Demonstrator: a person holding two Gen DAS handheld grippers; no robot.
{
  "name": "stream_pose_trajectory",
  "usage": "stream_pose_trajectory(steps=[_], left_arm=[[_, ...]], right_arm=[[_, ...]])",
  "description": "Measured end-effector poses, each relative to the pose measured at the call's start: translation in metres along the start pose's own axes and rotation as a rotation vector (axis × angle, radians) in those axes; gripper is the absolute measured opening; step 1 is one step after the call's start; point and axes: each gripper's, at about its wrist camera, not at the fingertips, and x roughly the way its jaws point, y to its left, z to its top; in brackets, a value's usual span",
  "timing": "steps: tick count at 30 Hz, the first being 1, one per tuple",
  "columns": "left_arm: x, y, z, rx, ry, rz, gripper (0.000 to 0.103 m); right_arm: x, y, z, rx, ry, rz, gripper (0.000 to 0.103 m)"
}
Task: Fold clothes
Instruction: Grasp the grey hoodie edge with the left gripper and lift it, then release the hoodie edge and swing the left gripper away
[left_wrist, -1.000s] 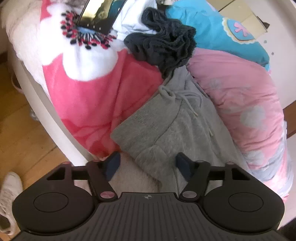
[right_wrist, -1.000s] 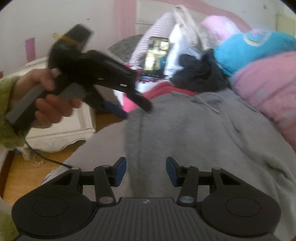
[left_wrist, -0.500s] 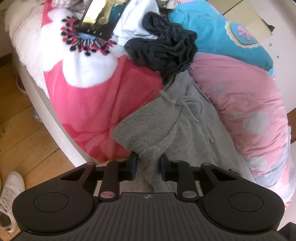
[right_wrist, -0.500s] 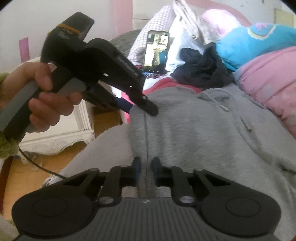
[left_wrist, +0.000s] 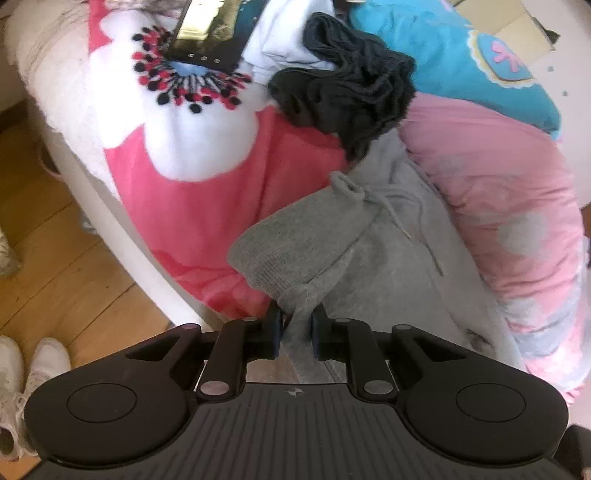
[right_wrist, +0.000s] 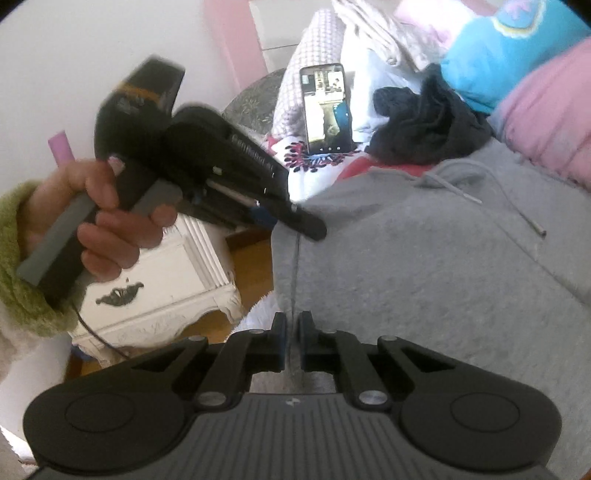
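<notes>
Floorboards (left_wrist: 62, 258) fill the lower left of the left wrist view, with white shoes (left_wrist: 26, 384) at the left edge, and above them the white rim of the bed (left_wrist: 110, 221) curves toward the bottom centre. Right of that lies a pink blanket with a white flower print (left_wrist: 207, 199), a phone (left_wrist: 210, 40) propped at its top edge, then a crumpled dark garment (left_wrist: 351, 96) at upper centre. Below it the grey sweatpants (left_wrist: 369, 258) spread from centre to lower right, drawstring loose, against a pink duvet (left_wrist: 498, 206) and a blue cushion (left_wrist: 461, 66) on the right. At bottom centre the left gripper (left_wrist: 297, 332) is clamped on a bunched fold of the sweatpants' waistband; its jaws have just been closing onto that cloth. In the right wrist view, a hand (right_wrist: 96, 218) in a green fuzzy sleeve (right_wrist: 18, 280) holds the left gripper's handle at the left, above a white cabinet (right_wrist: 162, 288), its tip touching the grey fabric's edge at centre. At bottom centre the right gripper (right_wrist: 291, 339) pinches the sweatpants' seam edge, jaws nearly together, having just been closing on it. The grey cloth fills the right half
</notes>
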Motion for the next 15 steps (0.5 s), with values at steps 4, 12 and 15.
stream_pose_trajectory(steps=[4, 12, 15], left_arm=[[-0.009, -0.005, 0.002, 0.028, -0.006, 0.02, 0.028], [-0.061, -0.01, 0.017, 0.107, -0.096, 0.206, 0.029], [-0.097, -0.021, 0.035, 0.197, -0.179, 0.343, 0.029]], right_arm=[[-0.004, -0.007, -0.001, 0.031, -0.007, 0.022, 0.009], [-0.007, -0.005, 0.0, 0.062, -0.037, 0.065, 0.032], [-0.013, -0.004, 0.002, 0.057, -0.058, 0.074, 0.033]])
